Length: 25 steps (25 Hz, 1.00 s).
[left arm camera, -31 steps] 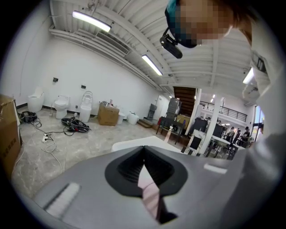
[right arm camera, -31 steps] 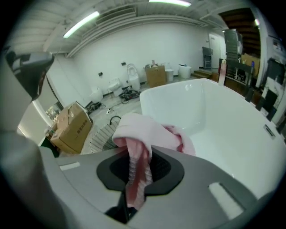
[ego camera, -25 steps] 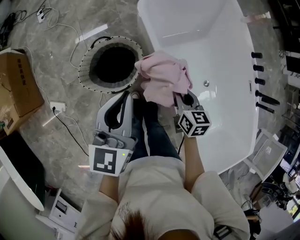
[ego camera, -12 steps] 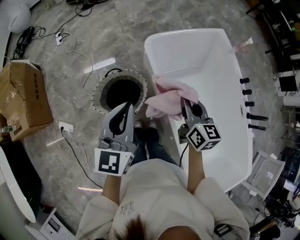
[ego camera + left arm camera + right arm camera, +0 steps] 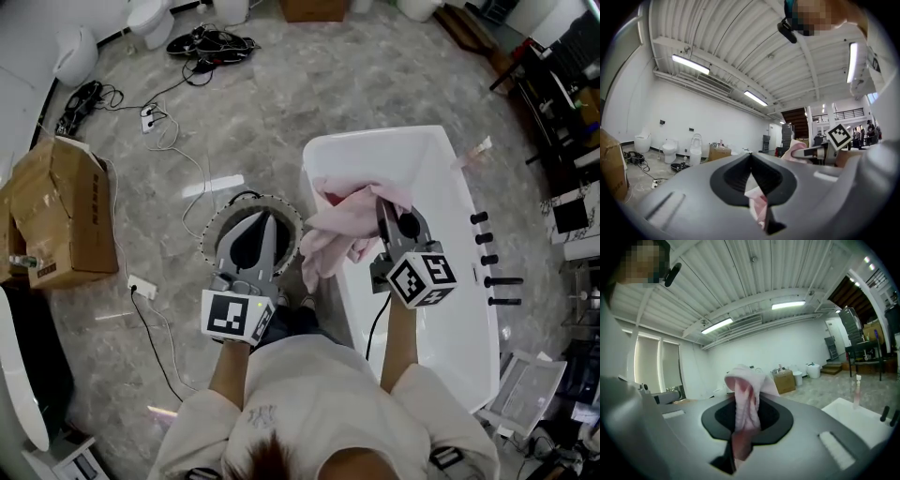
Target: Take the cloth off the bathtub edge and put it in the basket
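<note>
The right claw pinches the soft pink cloth tight, up in the air over the white bathtub's edge. The round black basket lies to its left, under the closed left claw. The cloth should go left.

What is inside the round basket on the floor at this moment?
Only dark slivers inside the basket show, with nothing visible there. The left gripper covers most of the opening, so the rest cannot be seen.
</note>
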{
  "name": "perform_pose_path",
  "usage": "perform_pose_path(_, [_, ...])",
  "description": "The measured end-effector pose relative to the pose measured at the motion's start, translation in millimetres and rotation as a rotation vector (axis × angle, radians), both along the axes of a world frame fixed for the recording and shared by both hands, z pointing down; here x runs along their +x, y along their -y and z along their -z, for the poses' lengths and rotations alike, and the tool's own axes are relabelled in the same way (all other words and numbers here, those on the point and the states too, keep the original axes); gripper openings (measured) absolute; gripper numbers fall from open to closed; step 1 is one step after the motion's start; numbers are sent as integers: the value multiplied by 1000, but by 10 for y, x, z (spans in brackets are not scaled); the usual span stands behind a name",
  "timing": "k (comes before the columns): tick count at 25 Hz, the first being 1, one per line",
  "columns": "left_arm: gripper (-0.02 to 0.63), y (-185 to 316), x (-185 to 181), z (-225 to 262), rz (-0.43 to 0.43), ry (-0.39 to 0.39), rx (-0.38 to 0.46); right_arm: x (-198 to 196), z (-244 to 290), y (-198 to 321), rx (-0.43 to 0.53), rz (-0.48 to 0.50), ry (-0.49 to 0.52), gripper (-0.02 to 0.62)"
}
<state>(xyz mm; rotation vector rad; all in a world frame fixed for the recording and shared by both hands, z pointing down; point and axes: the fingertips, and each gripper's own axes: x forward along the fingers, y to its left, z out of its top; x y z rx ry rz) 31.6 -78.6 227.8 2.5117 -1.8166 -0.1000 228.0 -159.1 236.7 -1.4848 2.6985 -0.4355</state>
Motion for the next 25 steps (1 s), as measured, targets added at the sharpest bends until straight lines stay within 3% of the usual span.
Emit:
perform_pose_path(5, [12,95,-73,326,18,3,69,-127,816,132,156,46,61,41])
perform_pose_path(8, [12,85,-44,407,24,10,85,-157,1085,168,200,57,70,41])
perform_pose_path(25, [12,13,-135,391,123,28,79,-463,1033,317,185,155,49,41])
